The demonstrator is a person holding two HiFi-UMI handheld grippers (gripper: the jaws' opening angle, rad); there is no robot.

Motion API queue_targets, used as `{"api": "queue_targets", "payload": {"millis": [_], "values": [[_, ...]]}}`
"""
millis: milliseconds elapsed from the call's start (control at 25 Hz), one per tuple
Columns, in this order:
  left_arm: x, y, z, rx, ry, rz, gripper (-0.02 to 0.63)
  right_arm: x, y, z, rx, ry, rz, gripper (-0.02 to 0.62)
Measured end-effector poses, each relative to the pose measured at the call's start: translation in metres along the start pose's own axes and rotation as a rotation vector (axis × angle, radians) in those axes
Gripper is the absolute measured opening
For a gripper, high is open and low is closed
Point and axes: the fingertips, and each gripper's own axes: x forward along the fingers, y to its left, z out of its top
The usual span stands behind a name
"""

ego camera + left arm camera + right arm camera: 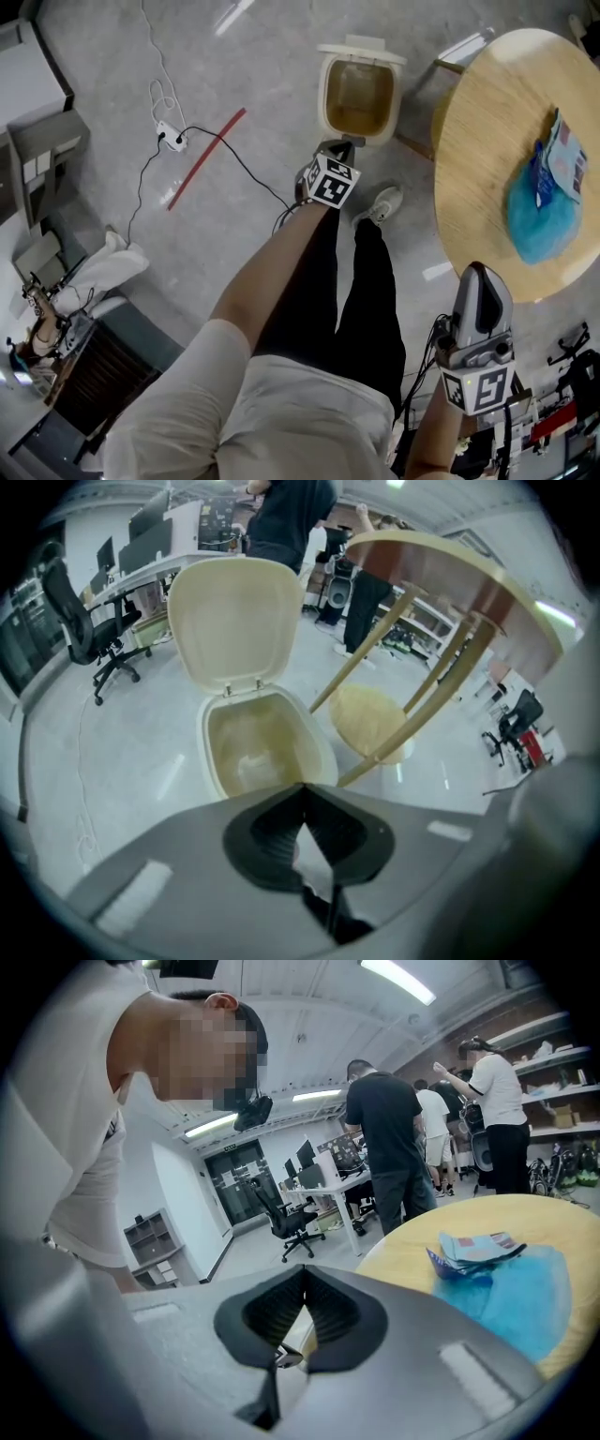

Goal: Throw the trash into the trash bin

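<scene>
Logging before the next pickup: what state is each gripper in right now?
Left gripper: closed, holding nothing.
Right gripper: closed, holding nothing.

Bright even indoor light, fisheye gripper views
Ceiling strip lights (398,981) cast soft, faint shadows; white glare streaks the glossy floor (253,84). Both gripper views bend at the edges, corners black; the left gripper (302,791) shows blurred in the foreground, the background fairly sharp
</scene>
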Motion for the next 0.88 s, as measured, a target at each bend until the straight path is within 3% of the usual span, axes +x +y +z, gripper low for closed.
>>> {"api": "queue_targets", "payload": {"millis": [880], "values": [[-0.151,-0.034,0.072,-0.001,-0.136,-0.022,0.003,-0.018,0.017,0.044,-0.032,0.013,-0.004,0.002]]}}
